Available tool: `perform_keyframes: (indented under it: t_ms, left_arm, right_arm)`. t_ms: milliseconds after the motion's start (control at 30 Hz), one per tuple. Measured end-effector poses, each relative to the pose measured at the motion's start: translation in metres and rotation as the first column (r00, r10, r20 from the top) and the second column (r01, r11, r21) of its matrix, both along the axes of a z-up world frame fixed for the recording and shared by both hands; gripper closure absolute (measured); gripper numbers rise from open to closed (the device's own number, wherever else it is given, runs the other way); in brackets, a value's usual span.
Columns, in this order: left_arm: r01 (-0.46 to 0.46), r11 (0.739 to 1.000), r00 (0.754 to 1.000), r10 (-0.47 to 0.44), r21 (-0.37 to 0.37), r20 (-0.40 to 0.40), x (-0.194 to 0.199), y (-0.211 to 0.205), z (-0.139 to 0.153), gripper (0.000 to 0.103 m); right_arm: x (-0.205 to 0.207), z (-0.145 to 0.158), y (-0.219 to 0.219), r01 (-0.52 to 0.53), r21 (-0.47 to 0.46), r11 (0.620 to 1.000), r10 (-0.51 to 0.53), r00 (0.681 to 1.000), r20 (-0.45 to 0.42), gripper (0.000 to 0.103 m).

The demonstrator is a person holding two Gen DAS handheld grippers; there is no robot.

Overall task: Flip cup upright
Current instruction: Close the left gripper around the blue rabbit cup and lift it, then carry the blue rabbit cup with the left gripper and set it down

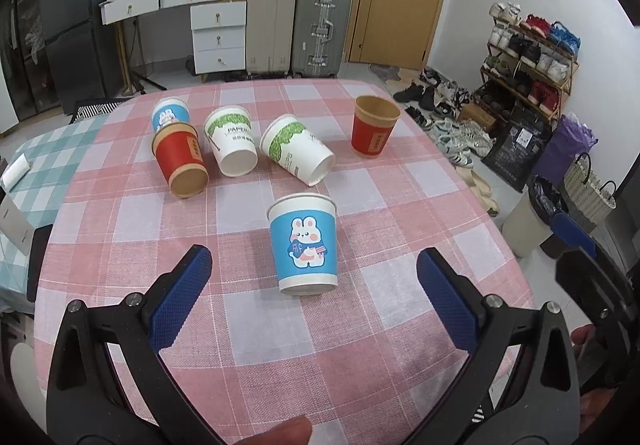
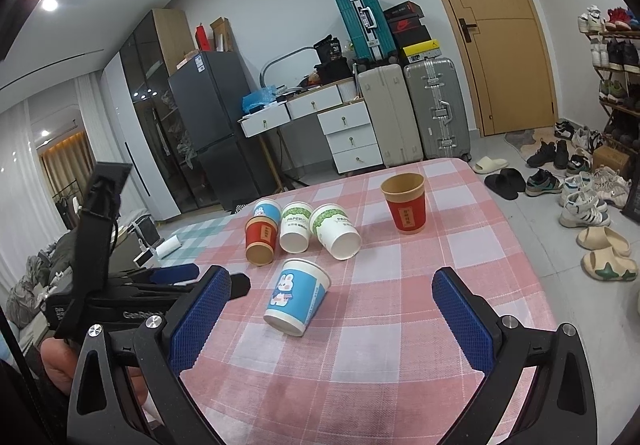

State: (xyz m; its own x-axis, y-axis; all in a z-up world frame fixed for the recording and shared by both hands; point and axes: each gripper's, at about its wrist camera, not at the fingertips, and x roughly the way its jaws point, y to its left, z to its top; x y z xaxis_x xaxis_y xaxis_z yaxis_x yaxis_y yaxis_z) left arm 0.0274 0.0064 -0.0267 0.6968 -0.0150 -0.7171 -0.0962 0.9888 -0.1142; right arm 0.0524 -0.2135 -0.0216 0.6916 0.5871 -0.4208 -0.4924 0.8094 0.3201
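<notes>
Holding my left gripper point(image 1: 314, 273) spread wide and empty, I had the blue bunny cup point(image 1: 303, 245) standing mouth-up at twelve o'clock, just beyond the blue pads and between their lines, touching neither. My right gripper point(image 2: 332, 297) was equally wide and held nothing — through its camera the same cup point(image 2: 298, 295) sat at about eleven o'clock, just past the left pad.

On the pink checked tablecloth point(image 1: 280, 333) farther off, a red cup point(image 1: 374, 127) stood upright at one o'clock, nothing visible inside it. At eleven o'clock four cups lay tipped — a red one point(image 1: 180, 161), two green-leaf white ones point(image 1: 232, 143) point(image 1: 296, 151), and a second blue bunny cup point(image 1: 170, 115) behind the red.
</notes>
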Motion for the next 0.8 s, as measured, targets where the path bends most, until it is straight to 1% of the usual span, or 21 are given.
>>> perform_keyframes:
  t_ms: [100, 267, 333, 400, 500, 567, 600, 633, 667, 700, 800]
  left_arm:
    - [-0.005, 0.999, 0.994, 0.008, 0.032, -0.105, 0.026, 0.002, -0.018, 0.001]
    - [-0.003, 1.0, 0.974, 0.004, 0.001, -0.224, 0.068, 0.011, -0.051, 0.001]
    - [-0.011, 1.0, 0.965, 0.011, 0.001, -0.263, 0.085, 0.015, -0.063, 0.001]
    - [-0.041, 0.999, 0.958, 0.045, 0.019, -0.284, 0.101, 0.016, -0.071, 0.001]
    - [-0.024, 1.0, 0.95, 0.02, -0.01, -0.312, 0.122, 0.019, -0.081, 0.002]
    - [-0.028, 0.998, 0.941, 0.009, -0.051, -0.338, 0.131, 0.024, -0.089, 0.013]
    - [-0.04, 0.997, 0.932, 0.012, -0.069, -0.361, 0.135, 0.027, -0.094, 0.031]
    - [-0.051, 0.994, 0.921, 0.01, -0.097, -0.389, 0.138, 0.031, -0.099, 0.041]
    - [-0.061, 0.99, 0.917, 0.006, -0.126, -0.399, 0.138, 0.034, -0.102, 0.041]
    - [-0.071, 0.987, 0.918, 0.006, -0.147, -0.397, 0.138, 0.036, -0.103, 0.042]
    - [-0.082, 0.984, 0.92, 0.013, -0.16, -0.392, 0.136, 0.042, -0.103, 0.042]
  right_arm:
    - [0.008, -0.005, -0.005, 0.008, 0.014, 1.0, -0.007, 1.0, -0.022, 0.0]
    - [0.021, -0.016, -0.013, 0.025, 0.04, 0.999, -0.022, 0.998, -0.059, 0.0]
    - [0.026, -0.021, -0.015, 0.027, 0.044, 0.999, -0.024, 0.997, -0.079, 0.0]
    - [0.03, -0.025, -0.017, 0.034, 0.042, 0.999, -0.031, 0.996, -0.086, 0.0]
    - [0.034, -0.029, -0.019, 0.034, 0.053, 0.998, -0.029, 0.995, -0.1, 0.0]
    - [0.035, -0.029, -0.02, 0.034, 0.048, 0.998, -0.029, 0.995, -0.099, 0.0]
    - [0.035, -0.03, -0.02, 0.033, 0.048, 0.998, -0.028, 0.995, -0.096, 0.0]
    - [0.035, -0.03, -0.021, 0.033, 0.046, 0.998, -0.029, 0.995, -0.094, 0.0]
    - [0.035, -0.03, -0.021, 0.034, 0.046, 0.998, -0.03, 0.995, -0.094, 0.0]
    - [0.034, -0.03, -0.022, 0.036, 0.049, 0.998, -0.031, 0.995, -0.094, 0.0]
    - [0.03, -0.027, -0.022, 0.038, 0.05, 0.998, -0.033, 0.995, -0.09, 0.0]
